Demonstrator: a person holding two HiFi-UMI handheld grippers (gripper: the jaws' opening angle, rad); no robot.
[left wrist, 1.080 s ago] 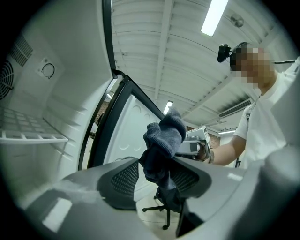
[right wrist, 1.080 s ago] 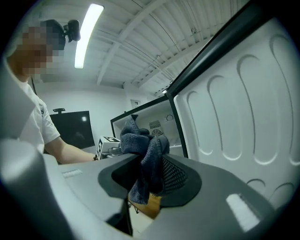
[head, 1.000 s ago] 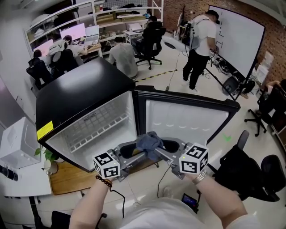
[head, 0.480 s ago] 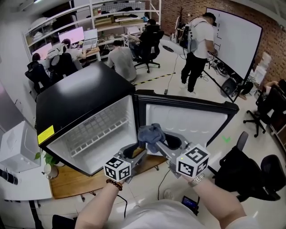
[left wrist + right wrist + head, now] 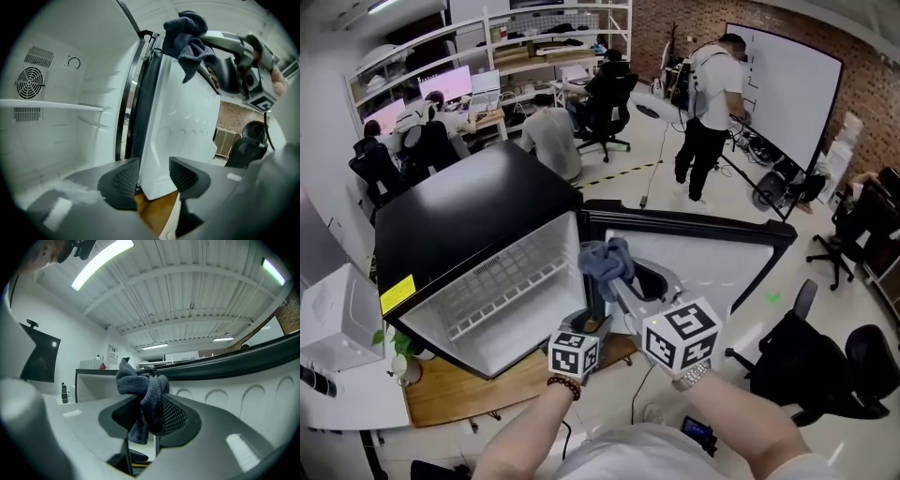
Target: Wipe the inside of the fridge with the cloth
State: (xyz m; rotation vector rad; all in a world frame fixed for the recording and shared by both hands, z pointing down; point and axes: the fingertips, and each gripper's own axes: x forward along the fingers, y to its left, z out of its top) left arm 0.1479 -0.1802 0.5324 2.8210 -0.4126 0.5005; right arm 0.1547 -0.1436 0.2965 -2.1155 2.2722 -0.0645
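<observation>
A small black fridge [image 5: 459, 211] stands open, its white inside [image 5: 497, 281] facing me and its door [image 5: 694, 258] swung to the right. My right gripper [image 5: 611, 274] is shut on a bunched dark blue-grey cloth [image 5: 605, 258], held up near the hinge side between body and door. In the right gripper view the cloth [image 5: 140, 385] hangs pinched between the right gripper's [image 5: 149, 411] pads. My left gripper [image 5: 595, 323] is lower, open, with nothing in it. The left gripper [image 5: 153, 174] points at the door's edge [image 5: 183, 131], with the cloth [image 5: 190, 33] above.
The fridge rests on a wooden board [image 5: 450, 375]. Inside are a wire shelf [image 5: 51, 105] and a fan vent [image 5: 30, 84]. A white box [image 5: 333, 314] sits at the left, a black office chair [image 5: 806, 356] at the right. People sit at desks behind; one stands by a whiteboard [image 5: 712, 84].
My right gripper has risen with the cloth, up to the level of the fridge's top edge. My left gripper has sunk and drawn in beneath it, tilting downward.
</observation>
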